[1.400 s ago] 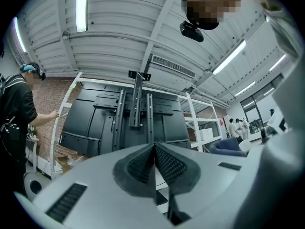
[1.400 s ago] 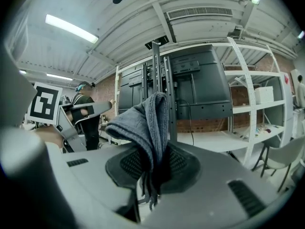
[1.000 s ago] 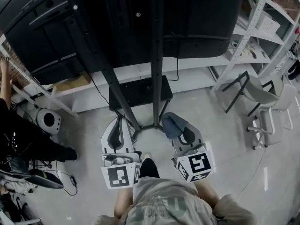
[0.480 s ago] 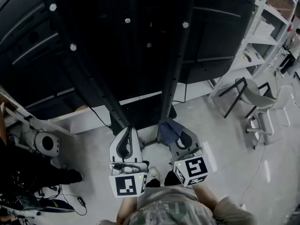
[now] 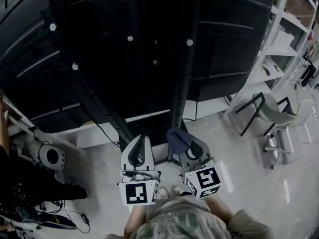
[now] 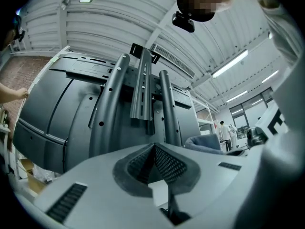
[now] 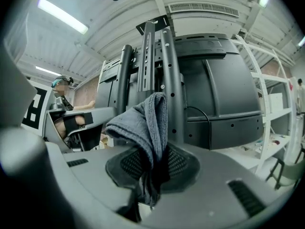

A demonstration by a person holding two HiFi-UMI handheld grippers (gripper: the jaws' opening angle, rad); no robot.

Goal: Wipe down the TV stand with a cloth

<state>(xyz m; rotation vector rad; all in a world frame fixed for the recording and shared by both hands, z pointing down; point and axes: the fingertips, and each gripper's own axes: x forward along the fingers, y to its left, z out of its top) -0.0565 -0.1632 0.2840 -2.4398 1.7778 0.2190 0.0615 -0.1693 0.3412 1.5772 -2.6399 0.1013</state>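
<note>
The black TV stand (image 5: 183, 78) rises in front of me with two upright poles and the back of a large black screen (image 5: 234, 29). My right gripper (image 5: 183, 142) is shut on a grey cloth (image 5: 177, 137), just in front of the right pole's foot. In the right gripper view the cloth (image 7: 145, 123) stands up from the shut jaws and droops left, with the poles (image 7: 169, 80) close behind. My left gripper (image 5: 141, 141) is shut and holds nothing, near the left pole's foot. In the left gripper view its pads (image 6: 167, 162) meet, facing the poles (image 6: 143, 89).
White metal shelving (image 5: 281, 44) stands at the right, with a grey chair (image 5: 276, 111) before it. A round white device (image 5: 51, 156) and cables lie on the floor at the left, beside a person in black (image 5: 20, 178). A black cable (image 5: 102, 128) trails from the stand.
Both grippers have moved forward and closer to the feet of the stand's poles, and the view has closed in on the stand. The cloth stays held in the right gripper.
</note>
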